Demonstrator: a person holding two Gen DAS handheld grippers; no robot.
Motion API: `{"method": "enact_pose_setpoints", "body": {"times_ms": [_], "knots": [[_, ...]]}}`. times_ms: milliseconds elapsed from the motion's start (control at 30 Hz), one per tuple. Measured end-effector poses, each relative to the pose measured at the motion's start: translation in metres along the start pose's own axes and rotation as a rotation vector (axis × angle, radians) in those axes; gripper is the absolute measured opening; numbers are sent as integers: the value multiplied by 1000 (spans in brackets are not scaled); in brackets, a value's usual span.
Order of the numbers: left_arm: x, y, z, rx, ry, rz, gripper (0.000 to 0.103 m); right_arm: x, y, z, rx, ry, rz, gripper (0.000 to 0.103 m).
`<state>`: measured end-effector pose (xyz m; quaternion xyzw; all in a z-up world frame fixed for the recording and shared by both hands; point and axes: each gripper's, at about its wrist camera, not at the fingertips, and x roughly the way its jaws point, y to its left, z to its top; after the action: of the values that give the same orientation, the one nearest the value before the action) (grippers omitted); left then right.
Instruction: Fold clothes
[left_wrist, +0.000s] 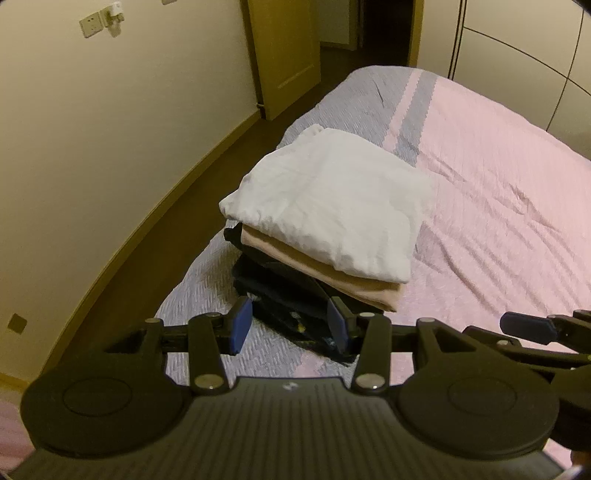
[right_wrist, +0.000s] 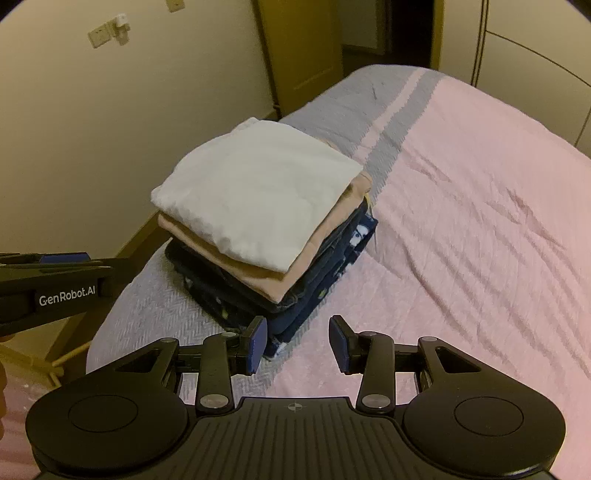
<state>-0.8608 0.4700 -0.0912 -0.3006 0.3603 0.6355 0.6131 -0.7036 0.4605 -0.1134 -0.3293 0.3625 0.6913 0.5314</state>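
Observation:
A stack of folded clothes lies on the bed near its left edge. A white garment (left_wrist: 332, 206) (right_wrist: 255, 195) is on top, a beige one (left_wrist: 332, 273) (right_wrist: 236, 262) sits under it, and dark navy printed pieces (left_wrist: 288, 306) (right_wrist: 317, 280) are at the bottom. My left gripper (left_wrist: 289, 326) hangs just in front of the stack's near corner, its jaws open; the dark cloth shows behind the gap but the pads do not press it. My right gripper (right_wrist: 298, 343) is open beside the stack's near right corner, over the bedspread, holding nothing.
The bed carries a pink bedspread (left_wrist: 498, 221) (right_wrist: 480, 240) with a grey band along its left side (left_wrist: 207, 295). A cream wall (left_wrist: 92, 147) and a strip of dark floor (left_wrist: 155, 221) run left of the bed. A wooden door (left_wrist: 284, 55) stands at the far end.

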Motion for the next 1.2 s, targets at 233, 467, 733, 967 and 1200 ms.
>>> {"method": "enact_pose_setpoints", "body": {"times_ms": [233,467,733,967,1200], "knots": [[-28,-16,-28,-58,-33,78,42,-19,-14,-13,-67,-22,29,41],[-65,-48,-68,-138,-113,271,60,-33,-32,-35,-181,-4,88,41],[-80,-89,-115,-349,-58,263,60,-44,-68,-61,-314,17,135,41],[-80,-135,-135,-448,-9,213,60,-42,-103,-71,-358,63,160,42],[-77,-163,-120,-494,-9,206,60,-38,-129,-56,-387,61,187,46]]}}
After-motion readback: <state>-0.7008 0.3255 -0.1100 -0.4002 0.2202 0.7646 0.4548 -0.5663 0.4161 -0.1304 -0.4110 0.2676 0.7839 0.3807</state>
